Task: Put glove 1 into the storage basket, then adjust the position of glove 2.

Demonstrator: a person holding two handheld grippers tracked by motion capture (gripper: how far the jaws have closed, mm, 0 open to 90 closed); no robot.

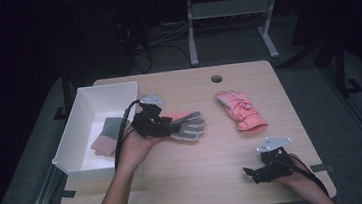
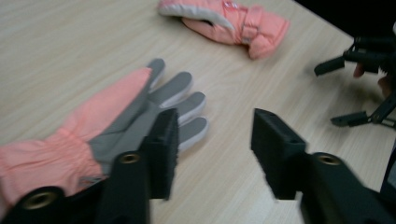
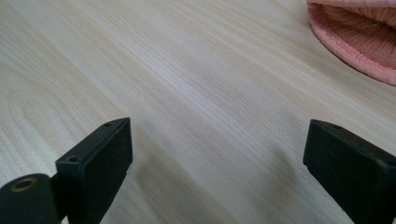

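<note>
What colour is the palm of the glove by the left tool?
Grey palm, salmon-pink cuff; clearest in the left gripper view.

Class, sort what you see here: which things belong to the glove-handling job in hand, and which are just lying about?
Part of the job:
- left gripper, open
- pink-and-grey glove
- second pink glove
- white box

Lying about:
- right gripper, open above bare table
- folded cloth in the box
- cables on the floor

On the table point(image 1: 200, 170), a box point(image 1: 78, 127) sits at left holding a folded glove point(image 1: 108, 135); one glove point(image 1: 189, 125) lies just right of it, another point(image 1: 241, 110) farther right.
</note>
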